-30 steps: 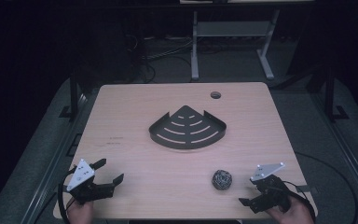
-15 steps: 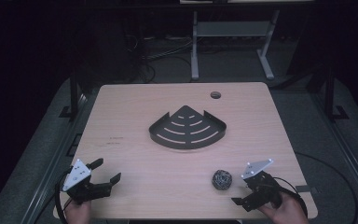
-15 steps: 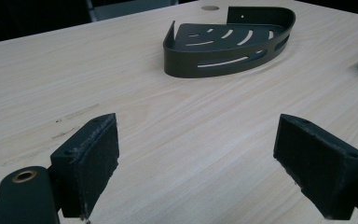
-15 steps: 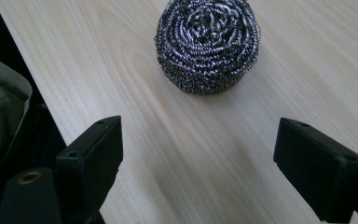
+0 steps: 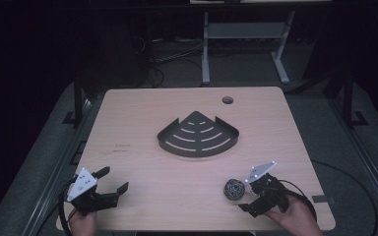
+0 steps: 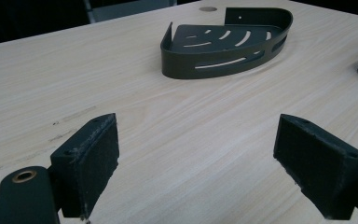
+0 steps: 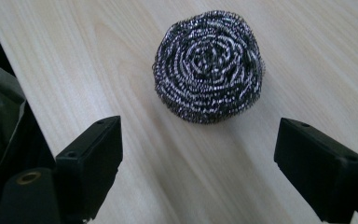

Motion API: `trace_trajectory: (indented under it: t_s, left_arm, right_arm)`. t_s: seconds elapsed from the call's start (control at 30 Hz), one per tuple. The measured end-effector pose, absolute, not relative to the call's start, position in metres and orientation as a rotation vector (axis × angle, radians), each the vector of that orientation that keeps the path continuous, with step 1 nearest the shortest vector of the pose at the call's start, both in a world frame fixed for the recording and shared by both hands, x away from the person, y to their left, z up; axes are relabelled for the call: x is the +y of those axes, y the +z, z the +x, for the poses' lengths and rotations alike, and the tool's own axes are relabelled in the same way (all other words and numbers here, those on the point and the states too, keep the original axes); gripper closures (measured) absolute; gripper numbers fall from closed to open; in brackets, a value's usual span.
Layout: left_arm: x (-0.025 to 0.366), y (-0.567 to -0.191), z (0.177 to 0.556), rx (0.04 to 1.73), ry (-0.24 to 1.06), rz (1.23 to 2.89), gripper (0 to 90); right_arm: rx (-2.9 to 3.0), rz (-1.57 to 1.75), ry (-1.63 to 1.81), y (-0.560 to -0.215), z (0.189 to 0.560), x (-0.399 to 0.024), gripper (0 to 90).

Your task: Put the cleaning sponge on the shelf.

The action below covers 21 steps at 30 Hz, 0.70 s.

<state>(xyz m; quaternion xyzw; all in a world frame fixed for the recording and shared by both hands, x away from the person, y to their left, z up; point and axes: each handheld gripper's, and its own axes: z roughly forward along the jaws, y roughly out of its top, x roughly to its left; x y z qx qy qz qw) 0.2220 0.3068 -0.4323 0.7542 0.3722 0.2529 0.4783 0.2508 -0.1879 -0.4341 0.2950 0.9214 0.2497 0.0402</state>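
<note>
Scourer (image 5: 234,189) on table, corner basket (image 5: 199,138) apart

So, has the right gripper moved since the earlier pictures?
Yes. The right gripper, jaws just opening and empty, moved left across the table, closer to the steel wool ball, which lies in place.

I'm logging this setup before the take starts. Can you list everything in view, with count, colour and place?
round steel-wire scouring ball: one, silvery grey, near right part of the table, just ahead of the right jaws, untouched.
fan-shaped slotted metal corner shelf: one, black, table centre.
light wooden table: one, pale wood, with a round cable hole near the far edge.
metal frame legs: grey, on the floor beyond the table.
left hand-held gripper: one, black, near left corner, jaws open and empty.
right hand-held gripper: one, black, near right edge, jaws open, just been opening.
</note>
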Motion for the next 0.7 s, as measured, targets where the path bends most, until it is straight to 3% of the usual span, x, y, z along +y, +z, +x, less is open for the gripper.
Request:
trace_trajectory:
  t_s: [0.7]
  left_arm:
    - [0.307, -0.431, 0.222, 0.906, 0.613, 1.836, 13.5]
  right_arm:
    - [2.871, 0.827, 0.677, -0.433, 0.271, -0.163, 14.9]
